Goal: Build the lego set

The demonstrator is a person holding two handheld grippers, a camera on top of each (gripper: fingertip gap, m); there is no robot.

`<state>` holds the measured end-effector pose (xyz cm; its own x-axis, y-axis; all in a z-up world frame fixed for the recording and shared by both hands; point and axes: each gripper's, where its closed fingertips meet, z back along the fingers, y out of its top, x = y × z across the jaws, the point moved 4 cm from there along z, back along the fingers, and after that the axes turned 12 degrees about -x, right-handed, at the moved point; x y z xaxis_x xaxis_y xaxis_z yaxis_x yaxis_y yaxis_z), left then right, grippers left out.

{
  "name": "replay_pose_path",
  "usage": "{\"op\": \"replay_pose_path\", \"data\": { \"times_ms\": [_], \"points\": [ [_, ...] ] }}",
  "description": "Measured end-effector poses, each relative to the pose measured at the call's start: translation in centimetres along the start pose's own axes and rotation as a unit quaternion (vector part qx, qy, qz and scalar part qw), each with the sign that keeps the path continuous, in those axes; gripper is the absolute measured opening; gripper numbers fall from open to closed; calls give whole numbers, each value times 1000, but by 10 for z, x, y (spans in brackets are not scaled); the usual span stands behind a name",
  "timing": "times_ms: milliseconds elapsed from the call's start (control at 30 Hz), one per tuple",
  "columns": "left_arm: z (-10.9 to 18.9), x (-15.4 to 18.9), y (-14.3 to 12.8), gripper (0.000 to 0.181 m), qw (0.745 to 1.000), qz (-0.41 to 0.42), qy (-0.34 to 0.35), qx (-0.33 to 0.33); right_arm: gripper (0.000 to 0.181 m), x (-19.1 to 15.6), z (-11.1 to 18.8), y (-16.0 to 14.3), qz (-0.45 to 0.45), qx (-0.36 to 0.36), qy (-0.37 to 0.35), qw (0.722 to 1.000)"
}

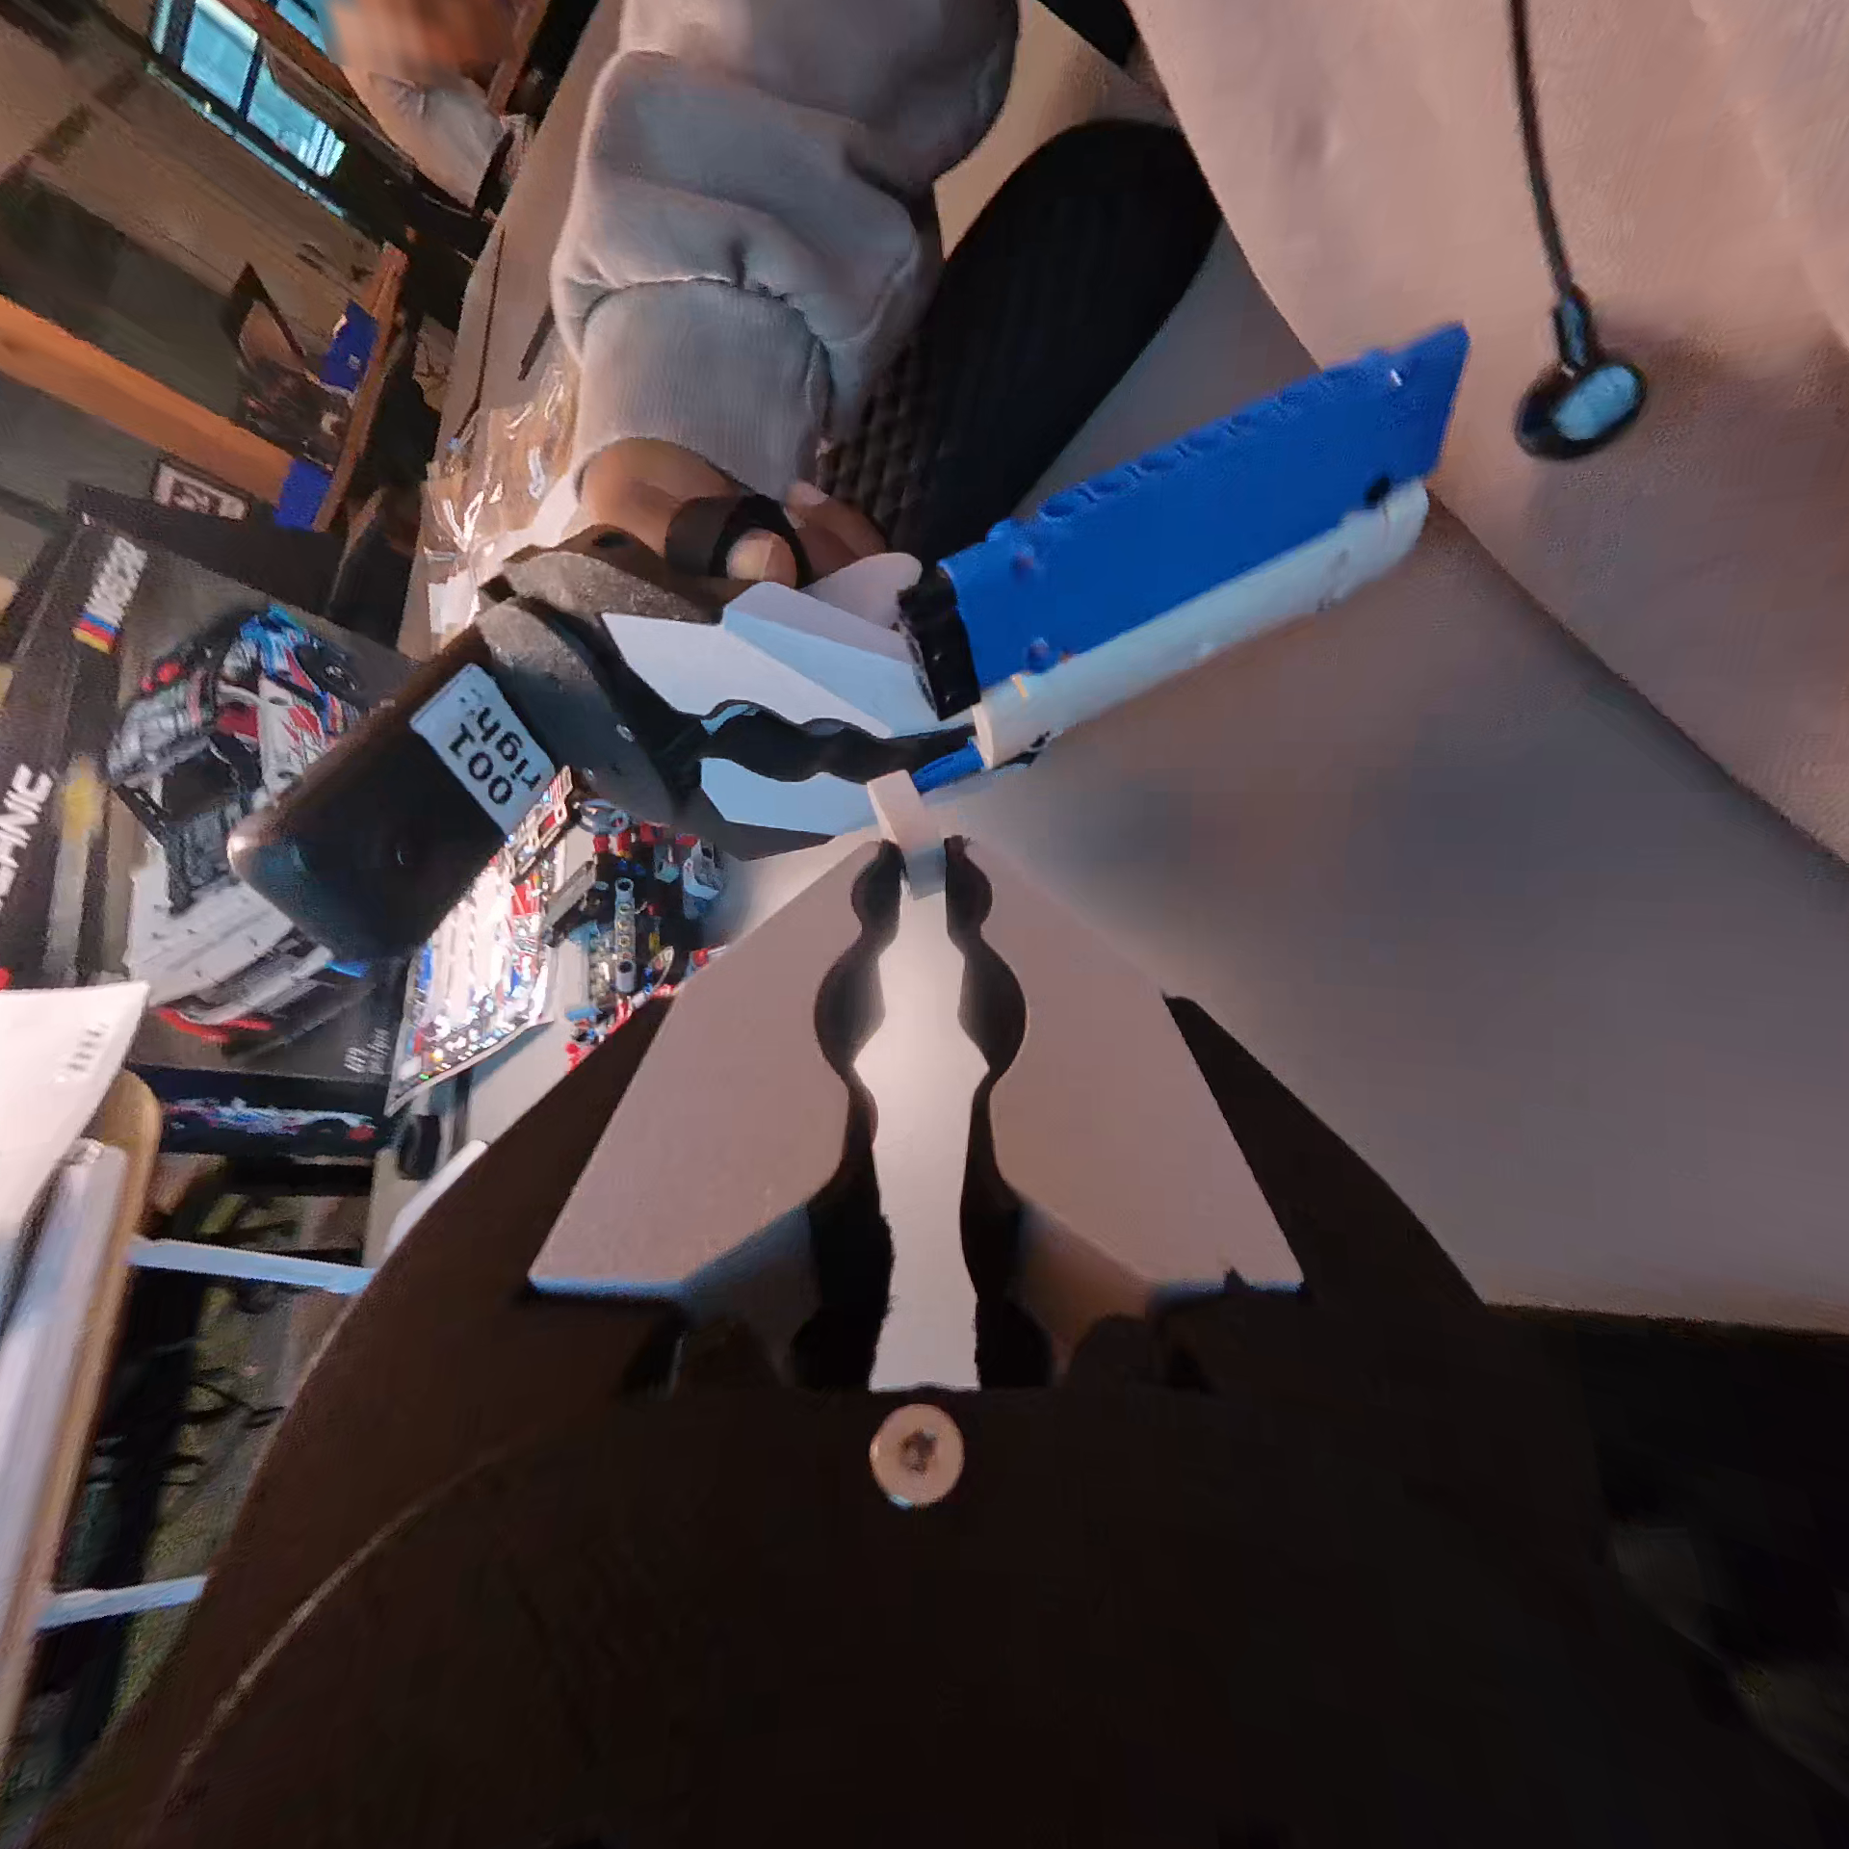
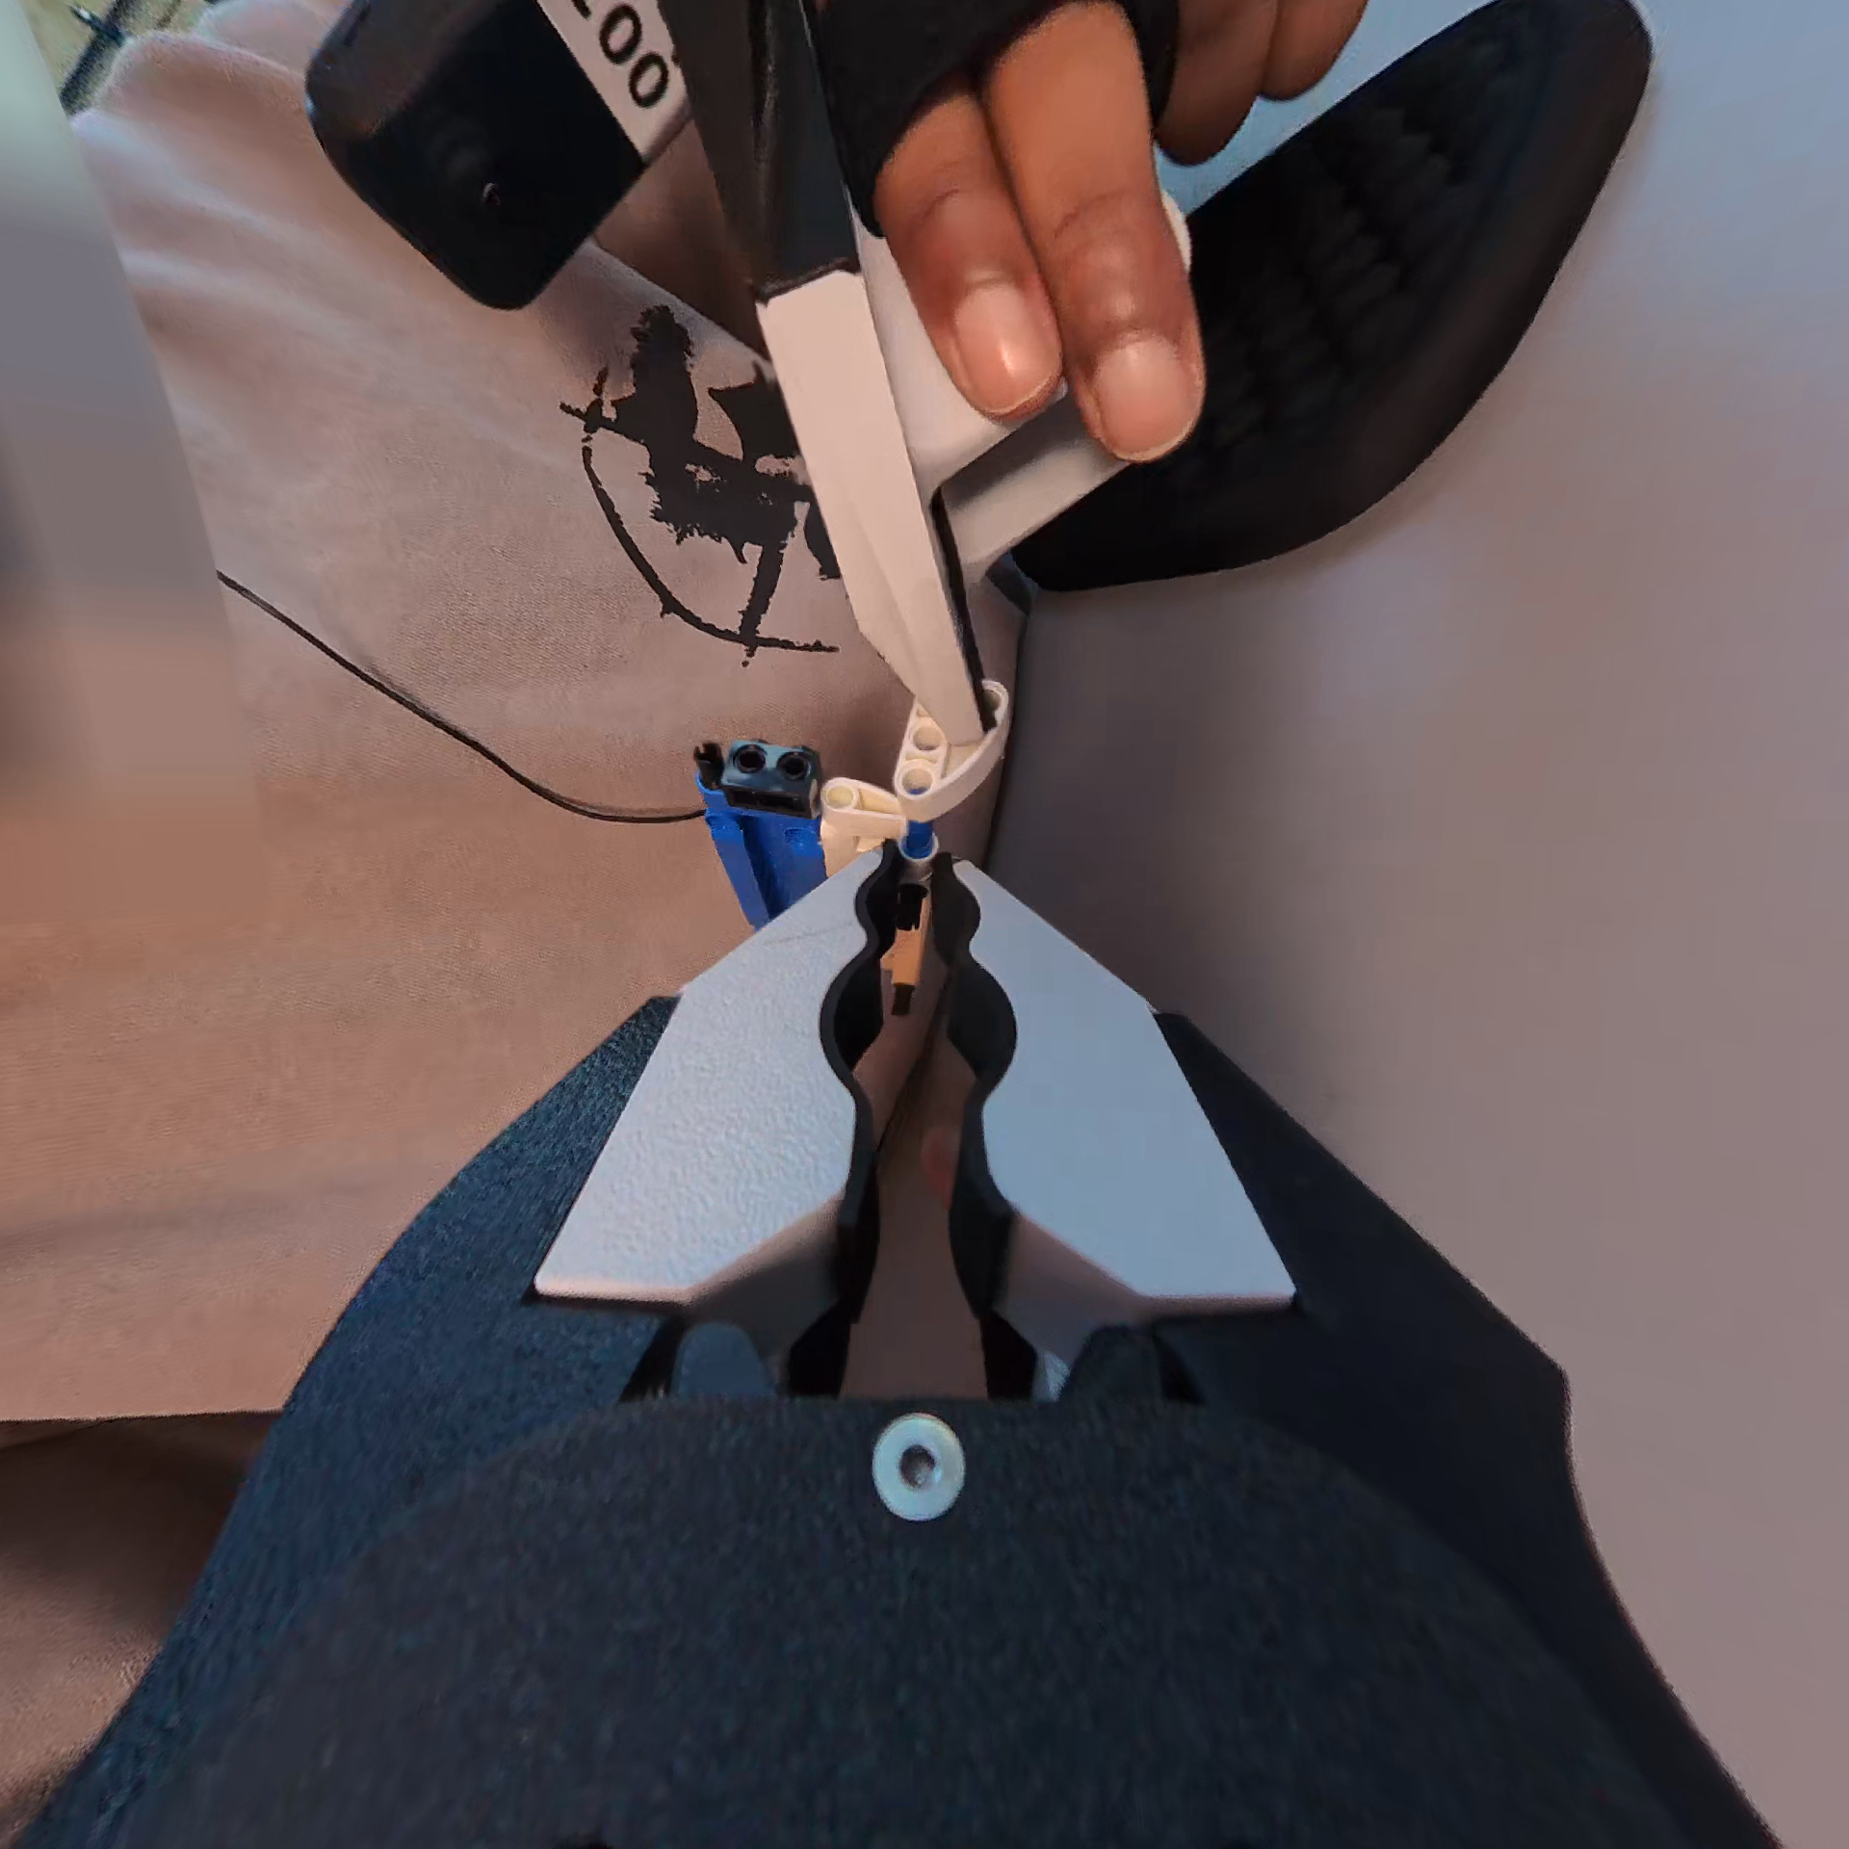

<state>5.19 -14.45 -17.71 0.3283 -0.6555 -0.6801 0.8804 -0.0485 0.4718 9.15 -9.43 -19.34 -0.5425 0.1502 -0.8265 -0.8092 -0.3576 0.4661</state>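
In the left wrist view my left gripper [image 1: 915,862] is shut on a small white curved Lego piece [image 1: 908,825]. The piece touches the near end of a long blue and white Lego assembly [image 1: 1201,540]. My right gripper [image 1: 936,735] comes in from the left and holds that assembly by its near end. In the right wrist view my right gripper [image 2: 915,868] is shut on the assembly [image 2: 760,850], seen end-on with a black block on top. The left gripper [image 2: 969,722] comes down from above with the white piece [image 2: 936,765] against a blue pin.
Both grippers work close to a person's beige sweatshirt [image 2: 400,500]. A black padded armrest [image 2: 1351,300] lies behind. An earbud on a cable [image 1: 1581,400] hangs at the right. A Lego box [image 1: 200,750] and a pile of loose parts [image 1: 625,920] lie at the far left. The tips of both grippers are at nearly the same place.
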Motion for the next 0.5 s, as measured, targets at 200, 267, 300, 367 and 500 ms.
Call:
{"op": "replay_pose_path", "data": {
  "times_ms": [200,267,300,367,500],
  "points": [
    [1,-1,1,7,999,-26,-24,-12,3,2,-2,3,5,-37,-34,999],
    [1,-4,0,7,999,18,-28,-6,3,2,0,7,10,-30,-51,998],
    [1,-4,0,7,999,36,-24,-3,3,2,1,8,11,-22,-53,998],
    [-1,-2,1,7,999,45,-24,-1,3,3,-1,7,12,-21,-59,998],
    [-1,-1,1,7,999,23,-33,-6,3,3,0,2,13,-35,-60,997]
  ]
}}
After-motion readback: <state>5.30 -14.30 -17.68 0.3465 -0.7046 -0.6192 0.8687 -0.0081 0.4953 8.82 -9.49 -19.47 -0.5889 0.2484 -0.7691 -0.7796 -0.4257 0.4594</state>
